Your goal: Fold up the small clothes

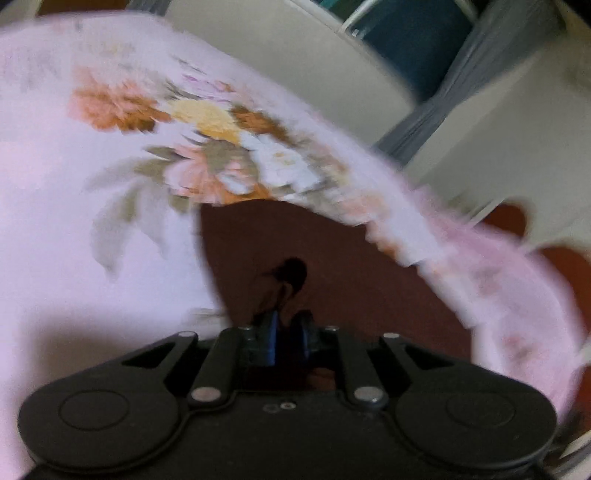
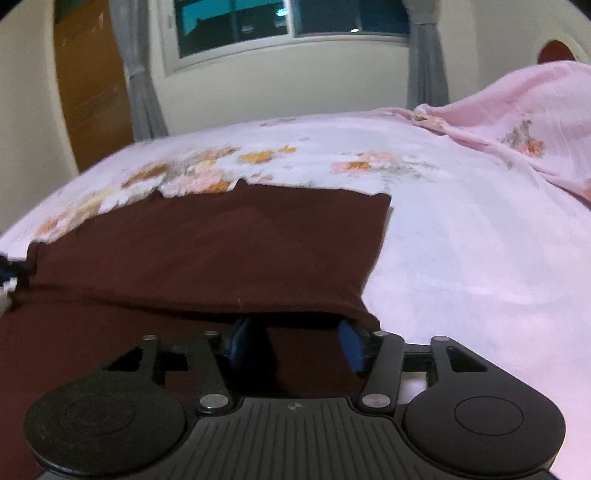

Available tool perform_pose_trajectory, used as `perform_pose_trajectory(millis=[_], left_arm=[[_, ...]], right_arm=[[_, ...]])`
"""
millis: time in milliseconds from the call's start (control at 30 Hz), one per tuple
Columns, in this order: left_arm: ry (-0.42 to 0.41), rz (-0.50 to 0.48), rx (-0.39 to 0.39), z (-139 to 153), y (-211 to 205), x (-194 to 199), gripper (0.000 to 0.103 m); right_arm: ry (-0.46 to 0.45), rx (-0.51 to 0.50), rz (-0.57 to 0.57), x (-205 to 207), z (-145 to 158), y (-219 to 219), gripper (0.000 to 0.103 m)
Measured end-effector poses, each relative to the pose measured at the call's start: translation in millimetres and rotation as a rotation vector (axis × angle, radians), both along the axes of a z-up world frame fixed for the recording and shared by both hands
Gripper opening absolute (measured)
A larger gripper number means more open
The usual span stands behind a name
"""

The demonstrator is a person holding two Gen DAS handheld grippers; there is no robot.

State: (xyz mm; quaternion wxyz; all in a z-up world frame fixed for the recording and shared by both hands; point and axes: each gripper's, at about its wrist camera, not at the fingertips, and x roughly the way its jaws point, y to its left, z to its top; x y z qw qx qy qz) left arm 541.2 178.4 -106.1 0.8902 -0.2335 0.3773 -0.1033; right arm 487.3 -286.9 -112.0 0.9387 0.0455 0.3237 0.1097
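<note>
The dark maroon garment lay on the pink floral bedsheet, its long axis running left to right, with a folded edge nearest the camera. The right gripper stood apart at that edge, pads pressing nothing. The left gripper was nearly together over maroon cloth; blur hid whether it pinched any.

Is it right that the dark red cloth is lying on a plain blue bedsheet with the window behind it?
Not quite. The dark red cloth lies on a pink bedsheet printed with flowers, not a plain blue one. The right wrist view shows it clearly, with the window behind, as you said.
</note>
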Motion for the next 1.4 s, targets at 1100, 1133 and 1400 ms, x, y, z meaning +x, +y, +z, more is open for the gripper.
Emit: perform_pose_trajectory(millis=[1100, 1133, 1400], left_arm=[[-0.06, -0.265, 0.242, 23.7, -21.1, 42.1, 0.037], [-0.064, -0.265, 0.24, 23.0, -18.5, 42.3, 0.038], [-0.043, -0.299, 0.125, 14.6, -6.7, 44.8, 0.038]], right_arm=[[-0.152, -0.06, 0.201, 111.1, 50.2, -76.9, 0.053], [-0.15, -0.078, 0.235, 116.5, 48.3, -74.7, 0.047], [-0.07, -0.162, 0.422, 149.5, 19.8, -56.8, 0.036]])
